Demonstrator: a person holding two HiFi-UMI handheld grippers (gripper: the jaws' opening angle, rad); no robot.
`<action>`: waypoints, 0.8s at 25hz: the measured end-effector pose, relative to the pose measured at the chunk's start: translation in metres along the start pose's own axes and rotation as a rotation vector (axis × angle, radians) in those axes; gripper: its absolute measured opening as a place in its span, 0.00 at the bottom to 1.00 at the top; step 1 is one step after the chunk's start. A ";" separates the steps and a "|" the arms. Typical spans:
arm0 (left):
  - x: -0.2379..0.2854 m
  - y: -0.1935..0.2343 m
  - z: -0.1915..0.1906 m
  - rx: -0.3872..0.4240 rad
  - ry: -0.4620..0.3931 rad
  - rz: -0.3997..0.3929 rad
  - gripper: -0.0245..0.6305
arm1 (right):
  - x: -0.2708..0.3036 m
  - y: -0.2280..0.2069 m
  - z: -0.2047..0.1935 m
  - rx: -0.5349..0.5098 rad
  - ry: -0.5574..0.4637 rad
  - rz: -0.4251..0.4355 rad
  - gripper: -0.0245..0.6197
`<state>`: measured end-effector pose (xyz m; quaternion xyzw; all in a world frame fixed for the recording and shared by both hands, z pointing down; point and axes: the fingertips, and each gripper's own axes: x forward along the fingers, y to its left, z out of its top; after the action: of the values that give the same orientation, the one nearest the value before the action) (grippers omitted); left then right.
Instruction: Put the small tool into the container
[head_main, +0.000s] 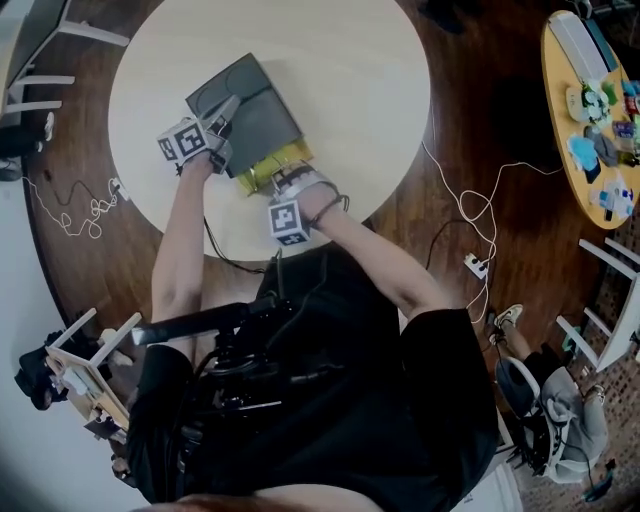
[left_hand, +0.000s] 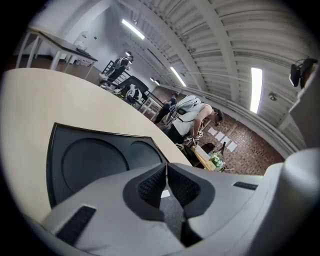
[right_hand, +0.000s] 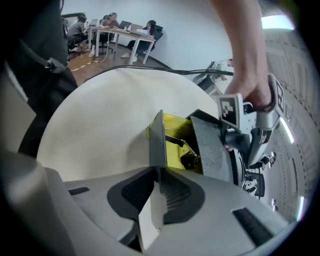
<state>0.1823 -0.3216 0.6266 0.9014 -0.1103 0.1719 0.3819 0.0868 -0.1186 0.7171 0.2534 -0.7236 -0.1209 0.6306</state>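
A dark grey container lies on the round table (head_main: 350, 70). Its lid (head_main: 250, 110), with two round recesses (left_hand: 95, 162), is swung up off a yellow inside (head_main: 272, 165). In the right gripper view a small black tool (right_hand: 189, 159) rests in that yellow inside (right_hand: 175, 145). My left gripper (head_main: 226, 112) (left_hand: 166, 175) is shut on the lid's edge. The right gripper (head_main: 287, 180) (right_hand: 157, 182) is shut on a thin grey side flap (right_hand: 157, 142) at the container's near end. My left gripper (right_hand: 239, 135) also shows in the right gripper view, beside the raised lid (right_hand: 212, 150).
An oval side table (head_main: 575, 150) with several small items stands at the far right. Cables (head_main: 470, 215) and a power strip (head_main: 474, 266) lie on the wooden floor. A wooden frame (head_main: 85, 375) stands at lower left. People sit at desks far behind (right_hand: 115, 25).
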 end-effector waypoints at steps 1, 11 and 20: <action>0.000 0.001 0.000 -0.009 0.011 0.006 0.04 | -0.004 0.004 0.002 -0.015 0.001 -0.003 0.13; 0.003 0.003 -0.001 -0.052 0.025 0.015 0.03 | 0.017 -0.040 -0.005 0.013 0.025 -0.083 0.13; 0.002 0.005 0.000 -0.063 0.026 0.008 0.03 | 0.015 -0.043 -0.004 0.084 0.067 -0.134 0.14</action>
<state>0.1825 -0.3248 0.6303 0.8862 -0.1145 0.1815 0.4105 0.0989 -0.1623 0.7096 0.3314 -0.6879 -0.1240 0.6337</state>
